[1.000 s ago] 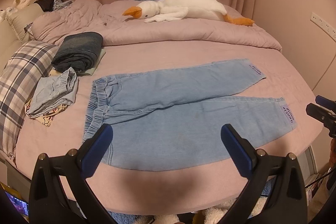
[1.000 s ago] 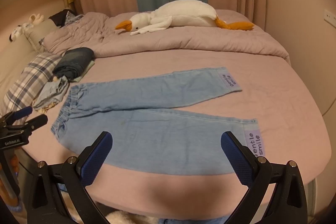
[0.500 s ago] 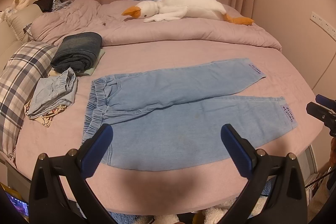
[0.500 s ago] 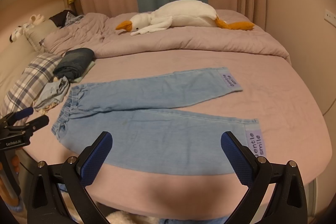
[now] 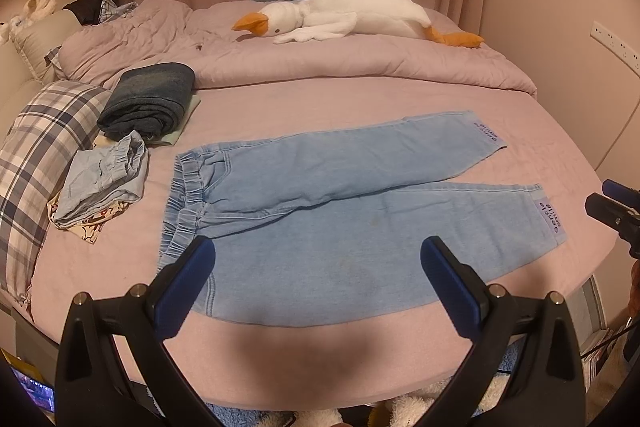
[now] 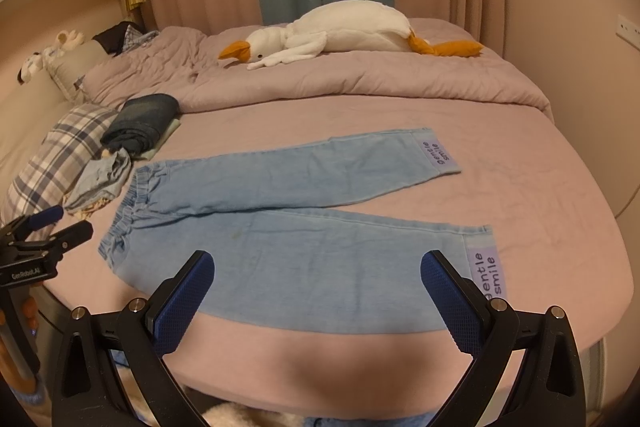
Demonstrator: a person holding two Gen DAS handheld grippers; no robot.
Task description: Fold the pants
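Light blue pants (image 5: 332,215) (image 6: 288,227) lie flat on the pink bed, waistband to the left, both legs spread to the right with purple "gentle smile" cuff labels. My left gripper (image 5: 318,259) hovers open above the near leg by the bed's front edge, holding nothing. My right gripper (image 6: 318,271) is also open and empty, above the near leg's lower edge. Each gripper shows at the edge of the other's view: the right gripper (image 5: 612,205) beyond the cuffs, the left gripper (image 6: 44,227) beyond the waistband.
A folded dark denim stack (image 5: 148,101) and crumpled light clothes (image 5: 100,183) lie left of the pants beside a plaid pillow (image 5: 36,155). A white plush goose (image 5: 344,15) rests on the bunched duvet at the back. The wall (image 5: 560,7) stands right of the bed.
Both views have shifted very slightly; the pants and the open grippers stay as they were.
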